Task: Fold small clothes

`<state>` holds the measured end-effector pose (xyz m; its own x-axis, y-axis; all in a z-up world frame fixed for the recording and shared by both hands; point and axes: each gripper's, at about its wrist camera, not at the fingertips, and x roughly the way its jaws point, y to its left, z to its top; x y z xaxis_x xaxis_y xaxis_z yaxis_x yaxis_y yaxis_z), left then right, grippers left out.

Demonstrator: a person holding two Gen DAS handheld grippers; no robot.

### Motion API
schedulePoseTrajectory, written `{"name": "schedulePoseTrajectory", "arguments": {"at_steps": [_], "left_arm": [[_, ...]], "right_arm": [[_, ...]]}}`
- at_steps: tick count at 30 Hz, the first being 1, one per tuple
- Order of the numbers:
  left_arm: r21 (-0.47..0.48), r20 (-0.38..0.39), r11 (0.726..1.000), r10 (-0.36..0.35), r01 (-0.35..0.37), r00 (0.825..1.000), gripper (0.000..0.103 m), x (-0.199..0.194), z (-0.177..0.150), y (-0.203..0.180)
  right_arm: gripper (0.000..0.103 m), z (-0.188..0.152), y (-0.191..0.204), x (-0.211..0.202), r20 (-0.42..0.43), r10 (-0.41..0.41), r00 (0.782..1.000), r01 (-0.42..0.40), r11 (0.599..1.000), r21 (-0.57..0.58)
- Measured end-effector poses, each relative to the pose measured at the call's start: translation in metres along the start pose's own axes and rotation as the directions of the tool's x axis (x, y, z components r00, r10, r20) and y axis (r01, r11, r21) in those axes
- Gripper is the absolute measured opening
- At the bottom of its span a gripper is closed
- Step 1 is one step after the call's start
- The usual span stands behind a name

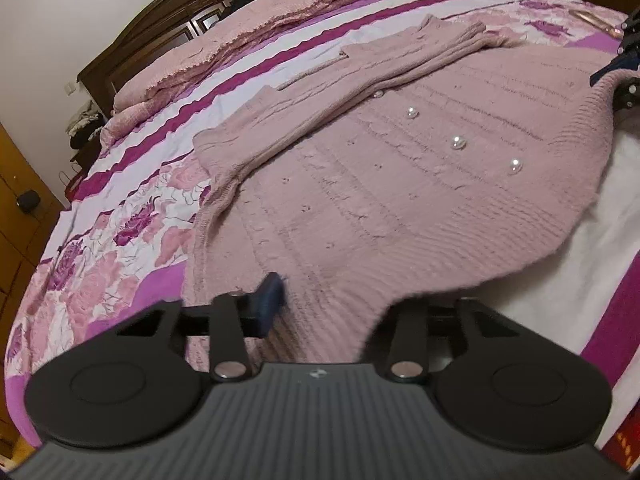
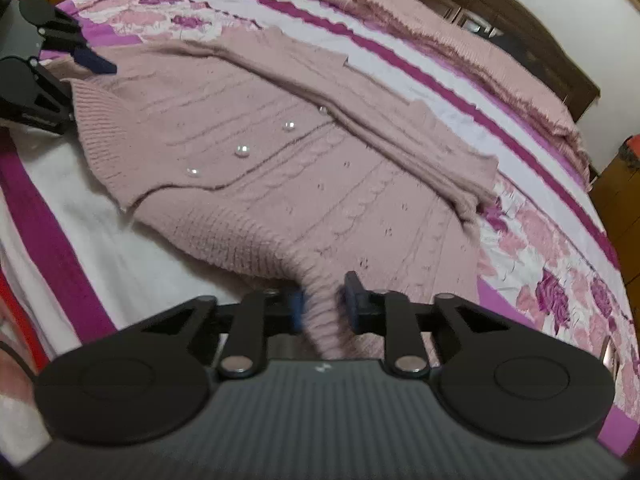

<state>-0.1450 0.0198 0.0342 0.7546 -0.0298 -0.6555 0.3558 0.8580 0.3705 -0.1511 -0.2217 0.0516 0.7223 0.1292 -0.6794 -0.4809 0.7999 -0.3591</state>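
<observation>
A pink knitted cardigan (image 1: 400, 160) with pearl buttons (image 1: 458, 143) lies on the bed, its sleeves folded across its far side. My left gripper (image 1: 332, 304) grips its ribbed hem; one blue pad (image 1: 270, 300) shows and the other is hidden under the knit. My right gripper (image 2: 324, 304) is shut on the other hem corner, with the knit pinched between both blue pads (image 2: 354, 296). Each gripper shows in the other's view: the right one (image 1: 618, 66) at the far right, the left one (image 2: 86, 58) at the far left. The cardigan (image 2: 300, 160) is stretched between them.
The bed has a floral pink, purple and white sheet (image 1: 112, 248). A folded pink quilt (image 1: 240, 32) lies along the dark wooden headboard (image 2: 520, 40). Wooden cupboards (image 1: 24, 216) stand beside the bed.
</observation>
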Motion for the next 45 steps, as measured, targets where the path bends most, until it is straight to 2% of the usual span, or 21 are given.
{"name": "schedulePoseTrajectory", "arguments": {"at_steps": [1,5,8,14,18,20,22,24,26,27,30,32,34,36,41,45], "left_arm": [[-0.01,0.001,1.0,-0.004,0.004,1.0,0.031,0.0,0.0,0.001],[-0.083,0.015,0.996,-0.029,0.03,0.999,0.015,-0.003,0.005,0.012],[-0.131,0.041,0.99,-0.04,0.045,0.998,0.012,-0.007,0.014,0.021],[-0.162,0.097,0.985,-0.047,0.062,0.994,0.011,-0.016,0.036,0.028],[-0.166,0.094,0.982,-0.072,0.087,0.993,0.011,-0.017,0.043,0.03],[-0.158,0.083,0.984,-0.07,0.082,0.994,0.011,-0.015,0.039,0.027],[-0.157,0.067,0.985,-0.064,0.074,0.996,0.011,-0.013,0.032,0.025],[-0.161,0.054,0.984,-0.071,0.079,0.996,0.011,-0.01,0.026,0.023],[-0.154,0.05,0.986,-0.061,0.068,0.997,0.012,-0.008,0.019,0.021],[-0.149,0.05,0.987,-0.056,0.063,0.997,0.012,-0.007,0.016,0.02],[-0.155,0.051,0.986,-0.055,0.062,0.997,0.012,-0.004,0.01,0.017],[-0.156,0.052,0.986,-0.051,0.059,0.997,0.012,-0.003,0.008,0.016],[-0.157,0.056,0.986,-0.05,0.058,0.997,0.012,-0.003,0.006,0.016],[-0.157,0.06,0.986,-0.051,0.06,0.997,0.012,-0.004,0.004,0.016],[-0.188,0.083,0.981,-0.04,0.055,0.996,0.012,-0.003,0.008,0.021],[-0.203,0.093,0.978,-0.035,0.053,0.995,0.012,-0.002,0.016,0.023]], "right_arm": [[0.013,0.001,0.0,-0.001,0.009,-0.018,1.0,0.018,1.0,-0.005],[0.009,0.005,-0.01,-0.003,0.034,-0.025,0.999,0.023,0.998,0.055],[0.009,0.01,-0.019,-0.003,0.06,-0.042,0.997,0.037,0.995,0.089],[0.009,0.024,-0.038,-0.002,0.106,-0.062,0.992,0.045,0.987,0.156],[0.011,0.026,-0.038,0.002,0.057,0.056,0.997,-0.065,0.985,0.162],[0.011,0.022,-0.034,0.0,0.051,0.121,0.991,-0.129,0.974,0.187],[0.012,0.017,-0.035,-0.009,0.081,0.195,0.977,-0.209,0.947,0.244],[0.017,0.014,-0.039,-0.017,0.124,0.263,0.957,-0.289,0.908,0.304],[0.037,0.01,-0.042,-0.025,0.173,0.315,0.933,-0.358,0.867,0.348],[0.042,0.009,-0.042,-0.029,0.185,0.315,0.931,-0.362,0.863,0.351],[0.045,0.01,-0.027,-0.033,0.156,0.229,0.961,-0.263,0.931,0.253],[0.045,0.01,-0.014,-0.031,0.118,0.17,0.978,-0.185,0.973,0.14],[0.045,0.009,0.003,-0.027,0.073,0.108,0.992,-0.108,0.994,0.0],[0.045,0.005,0.011,-0.026,0.05,0.092,0.995,-0.088,0.993,-0.073],[0.045,0.008,0.026,-0.022,0.05,0.184,0.982,-0.179,0.979,-0.092],[0.045,0.007,0.047,-0.004,0.035,0.143,0.989,-0.136,0.98,-0.144]]}}
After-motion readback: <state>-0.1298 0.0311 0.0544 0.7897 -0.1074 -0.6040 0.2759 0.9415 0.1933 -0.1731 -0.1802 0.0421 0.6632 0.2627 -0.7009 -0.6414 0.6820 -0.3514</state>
